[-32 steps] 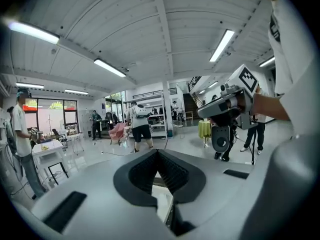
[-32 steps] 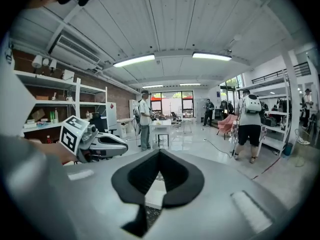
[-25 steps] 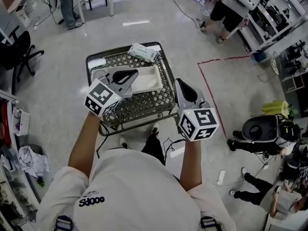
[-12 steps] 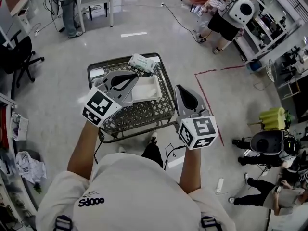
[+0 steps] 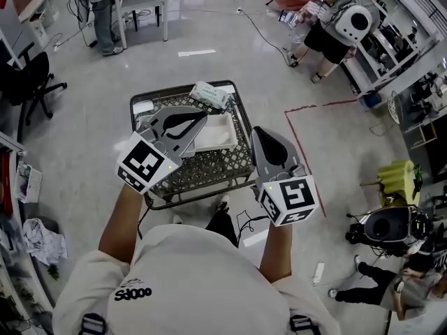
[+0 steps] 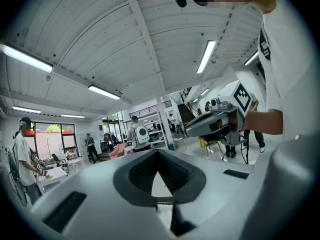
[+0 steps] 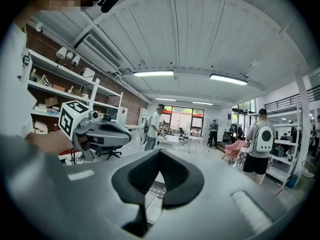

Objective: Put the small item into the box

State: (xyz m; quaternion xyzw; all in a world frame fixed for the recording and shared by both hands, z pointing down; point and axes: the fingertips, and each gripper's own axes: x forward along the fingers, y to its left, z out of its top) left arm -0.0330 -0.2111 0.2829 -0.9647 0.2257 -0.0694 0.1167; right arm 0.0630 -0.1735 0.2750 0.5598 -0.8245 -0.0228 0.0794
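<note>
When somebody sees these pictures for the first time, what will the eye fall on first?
Two grey grippers with square-marker cubes, both shut and empty: the left gripper over a metal mesh cart, the right gripper by its right edge. On the cart lie a white box and, at its far edge, a pale packet.

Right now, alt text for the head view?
Seen from above, a person holds the left gripper and right gripper, both shut and empty. Below them, a wire-mesh cart carries a white box and a pale packet.
</note>
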